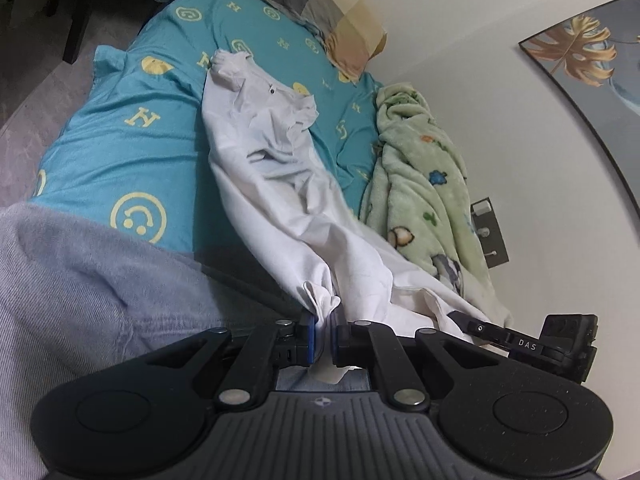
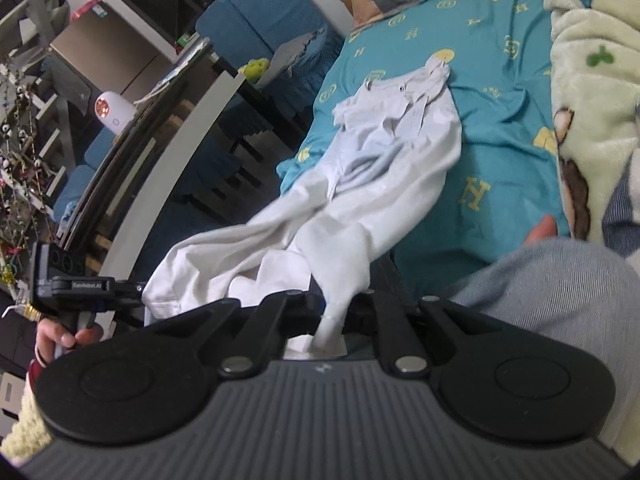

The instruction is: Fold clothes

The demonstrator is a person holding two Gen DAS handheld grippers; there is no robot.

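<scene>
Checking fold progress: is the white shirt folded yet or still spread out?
Not folded. The white shirt lies loosely stretched and rumpled along the bed, its near end pinched by both grippers.

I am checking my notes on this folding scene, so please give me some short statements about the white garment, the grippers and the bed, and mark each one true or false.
1. The left gripper is shut on the white garment. True.
2. The right gripper is open and holds nothing. False: it is pinching a bunch of the same garment.
3. The garment lies neatly folded into a square. False: it is stretched out and wrinkled across the teal bedsheet.
4. A green fleece blanket lies between the garment and the wall. True.
5. A plaid pillow sits at the far end of the bed. True.
</scene>
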